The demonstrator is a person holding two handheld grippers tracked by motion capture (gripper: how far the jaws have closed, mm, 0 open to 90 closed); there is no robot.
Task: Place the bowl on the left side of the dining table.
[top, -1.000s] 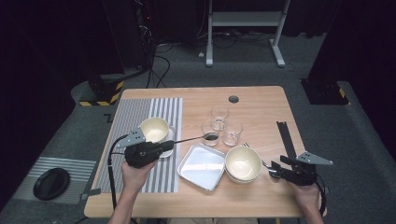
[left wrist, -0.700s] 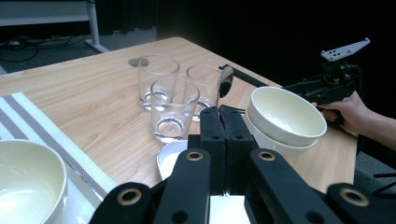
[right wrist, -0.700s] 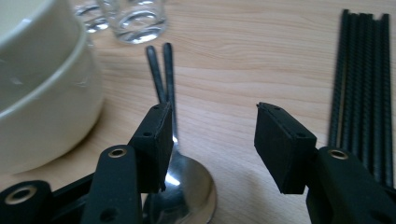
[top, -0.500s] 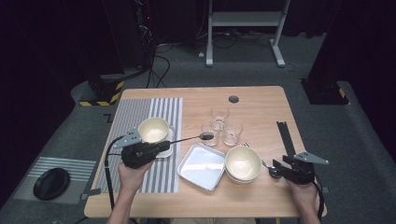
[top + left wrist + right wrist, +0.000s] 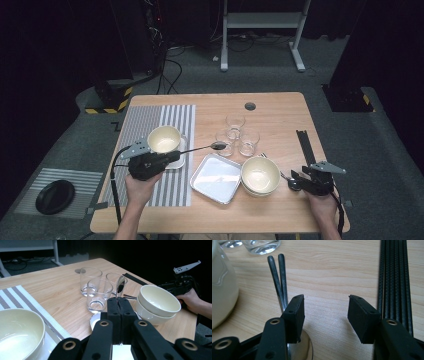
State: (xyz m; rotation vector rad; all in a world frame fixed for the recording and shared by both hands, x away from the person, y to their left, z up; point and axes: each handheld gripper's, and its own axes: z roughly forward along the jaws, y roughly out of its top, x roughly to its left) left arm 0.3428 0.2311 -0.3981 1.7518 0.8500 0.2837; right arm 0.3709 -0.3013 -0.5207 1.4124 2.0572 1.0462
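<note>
The left gripper (image 5: 172,158) has its fingers (image 5: 113,315) clenched hard on the handle of a spoon (image 5: 205,147), gripping it at the far end so the shaft sticks out level and the spoon's bowl hangs above the desk (image 5: 280,120), just over the nearest of the three glasses (image 5: 236,134). Holding it by the tip of the handle looks deliberate to me: it gives reach across the square metal tray (image 5: 216,178) without the hand crowding the glassware. In the left gripper view the spoon's bowl stands edge-on in front of the glasses, so it is carried rather than resting on anything. Beside that hand a cream bowl (image 5: 163,139) sits on the striped placemat (image 5: 155,150), which reads as a place setting; I would guess the spoon is bound for somewhere near it or for the tray. Over on the other side the right gripper (image 5: 299,181) lies low near the desk edge with its fingers (image 5: 295,315) released and nothing between them. They straddle bare wood just beside more cutlery (image 5: 279,277), two dark handles that run out toward the stacked bowls (image 5: 260,175), with a round metal end under the near finger. That hand seems to be waiting by the next piece. A black strip (image 5: 304,145) lies flat along its far side, well out of the way.
</note>
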